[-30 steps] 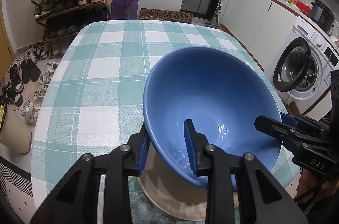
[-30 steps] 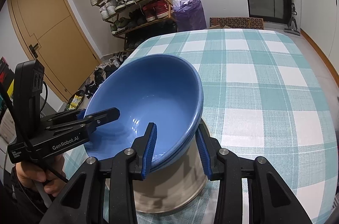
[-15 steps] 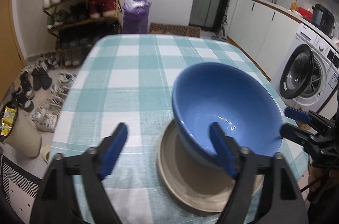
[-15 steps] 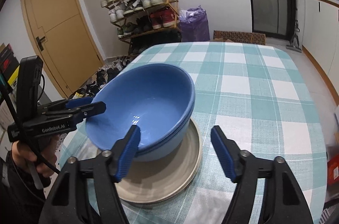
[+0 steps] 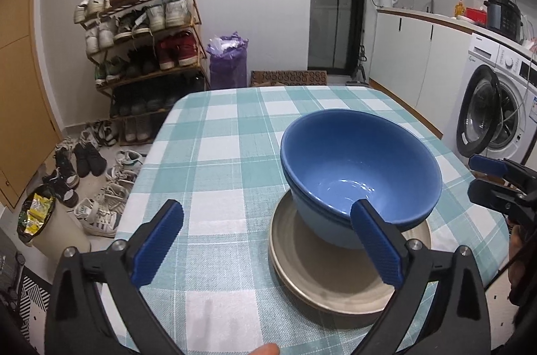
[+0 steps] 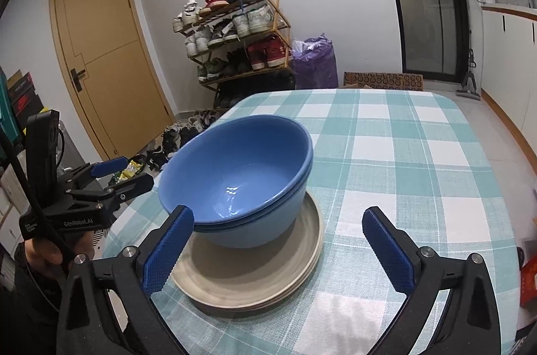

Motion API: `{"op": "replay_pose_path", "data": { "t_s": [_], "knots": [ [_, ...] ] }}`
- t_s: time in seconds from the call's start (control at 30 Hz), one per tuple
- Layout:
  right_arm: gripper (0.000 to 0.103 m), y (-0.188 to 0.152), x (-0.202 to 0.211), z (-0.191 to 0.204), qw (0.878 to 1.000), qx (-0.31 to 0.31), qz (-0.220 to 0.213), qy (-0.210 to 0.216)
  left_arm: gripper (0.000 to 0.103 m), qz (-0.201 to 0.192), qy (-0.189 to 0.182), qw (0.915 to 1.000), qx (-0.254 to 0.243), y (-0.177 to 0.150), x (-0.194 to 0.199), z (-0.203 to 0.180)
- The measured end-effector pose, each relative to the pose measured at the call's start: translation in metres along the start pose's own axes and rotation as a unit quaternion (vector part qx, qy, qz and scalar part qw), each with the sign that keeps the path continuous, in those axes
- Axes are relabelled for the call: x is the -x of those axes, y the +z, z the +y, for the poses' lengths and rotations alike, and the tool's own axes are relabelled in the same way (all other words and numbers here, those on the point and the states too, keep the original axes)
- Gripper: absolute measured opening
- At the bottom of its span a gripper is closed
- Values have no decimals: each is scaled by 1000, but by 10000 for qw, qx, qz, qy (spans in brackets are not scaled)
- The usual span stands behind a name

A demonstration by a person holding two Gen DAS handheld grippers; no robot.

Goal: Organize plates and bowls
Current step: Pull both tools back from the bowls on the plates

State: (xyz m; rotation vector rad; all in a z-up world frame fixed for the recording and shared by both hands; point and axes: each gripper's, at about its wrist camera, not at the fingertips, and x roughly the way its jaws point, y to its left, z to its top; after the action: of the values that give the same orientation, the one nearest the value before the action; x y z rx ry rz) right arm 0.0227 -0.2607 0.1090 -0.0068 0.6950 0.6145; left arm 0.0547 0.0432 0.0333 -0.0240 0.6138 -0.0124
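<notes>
Checked tablecloth [image 5: 218, 160] bears blue bowls [image 5: 360, 167], clear of both jaws

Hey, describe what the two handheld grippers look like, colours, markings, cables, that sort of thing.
Both are black frames with silver bolts and two long fingers carrying ribbed blue pads. The left gripper shows white "GenRobot.AI" lettering on its side in the right wrist view, plus a black cable running down past the hand holding it. The right gripper looks identical in build. Dark clothing appears at the frame edges.
</notes>
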Motion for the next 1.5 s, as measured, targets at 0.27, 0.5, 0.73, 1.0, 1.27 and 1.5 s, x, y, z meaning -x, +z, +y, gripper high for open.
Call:
{"op": "replay_pose_path", "data": {
  "t_s": [0.27, 0.5, 0.73, 1.0, 1.27, 1.5],
  "knots": [
    [102, -13, 20, 9, 9991, 129, -377, 110, 103, -275, 8, 9996, 117, -14, 17, -4],
    [102, -32, 29, 10, 9986, 97, -474, 194, 103, -513, 204, 9985, -28, -27, 31, -13],
    [102, -52, 37, 17, 9966, 293, -703, 319, 103, -721, 257, 9970, -71, -42, 38, -15],
    [102, -73, 40, 20, 9941, 370, -925, 425, 103, -927, 125, 9955, 145, -62, 32, -11],
    [102, -86, 40, 20, 9918, 514, -1102, 381, 103, -1069, 239, 9939, 119, -77, 26, -17],
    [102, -95, 28, 14, 9938, 492, -955, 287, 103, -1060, 358, 9936, 150, -90, 18, -18]
  ]
}}
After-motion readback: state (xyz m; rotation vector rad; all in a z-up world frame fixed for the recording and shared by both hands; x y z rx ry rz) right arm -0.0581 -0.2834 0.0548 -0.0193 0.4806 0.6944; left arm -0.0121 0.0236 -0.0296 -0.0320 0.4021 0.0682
